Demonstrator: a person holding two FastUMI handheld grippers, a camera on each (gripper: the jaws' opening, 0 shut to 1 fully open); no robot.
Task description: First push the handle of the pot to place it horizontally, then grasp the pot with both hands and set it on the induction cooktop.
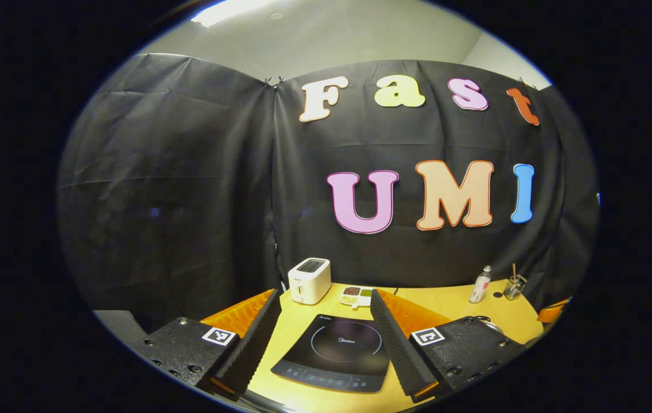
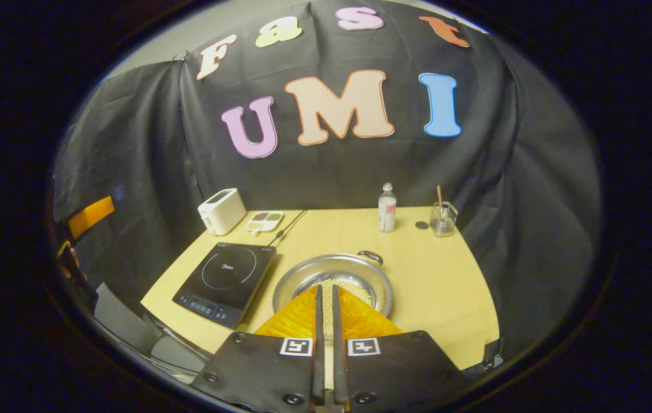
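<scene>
The shiny round steel pot [image 2: 333,282] sits on the yellow worktop [image 2: 446,287] just right of the black induction cooktop [image 2: 225,282], not yet lifted. The right gripper [image 2: 326,304], pressed nearly together and empty, hovers over the pot; the left gripper [image 1: 326,321] is spread wide above the cooktop.

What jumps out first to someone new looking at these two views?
The steel pot sits mid-table, right in front of the right claw, whose fingers stand nearly shut and hold nothing. Just left of the pot lies the black induction cooktop, bare; the left claw hangs wide open over it. Along the back wall stand a white toaster and a small bottle.
</scene>
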